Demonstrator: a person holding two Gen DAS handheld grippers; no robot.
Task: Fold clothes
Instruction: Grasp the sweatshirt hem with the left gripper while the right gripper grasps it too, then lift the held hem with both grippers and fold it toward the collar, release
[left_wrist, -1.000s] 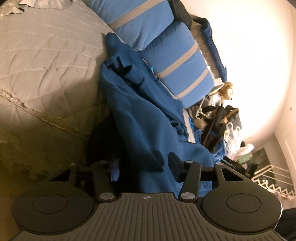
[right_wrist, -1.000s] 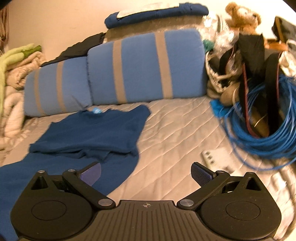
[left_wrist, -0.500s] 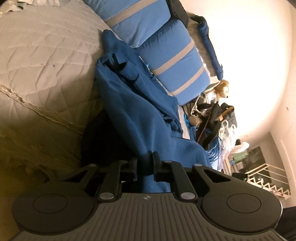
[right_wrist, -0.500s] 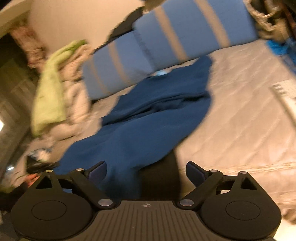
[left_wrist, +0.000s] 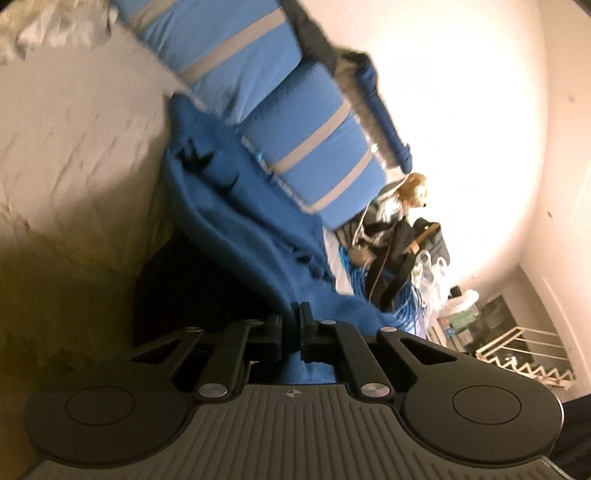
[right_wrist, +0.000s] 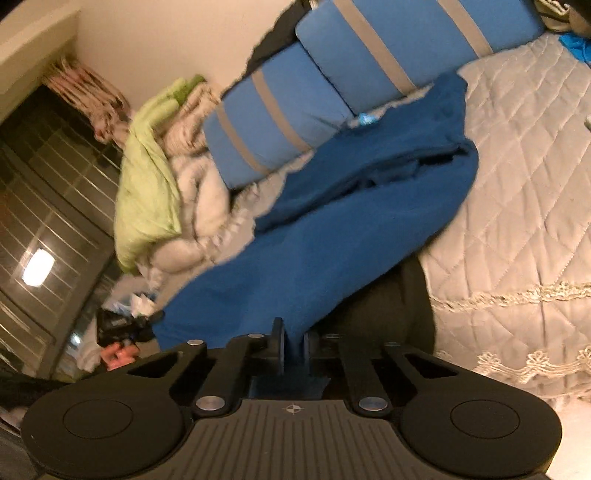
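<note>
While both tools pinch the blue garment (left_wrist: 236, 236), left tool (left_wrist: 291, 325), right tool (right_wrist: 293, 341), teddy bear (left_wrist: 413, 186) left view only.

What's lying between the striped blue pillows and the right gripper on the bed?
The blue garment fills that stretch, running from the pillows down into the right gripper, which is shut on it. The right wrist view shows this.

A bed under a pale quilted bedspread (right_wrist: 524, 192) filled the room, with blue bolster cushions (right_wrist: 280, 122) banded in grey along a cream wall (left_wrist: 461, 110). A heap of green and white bedding (right_wrist: 155, 184) lay beside dark, barred panelling where a lamp's reflection (right_wrist: 37, 267) glowed. A white stair railing (left_wrist: 524, 354) stood in the far corner.
</note>
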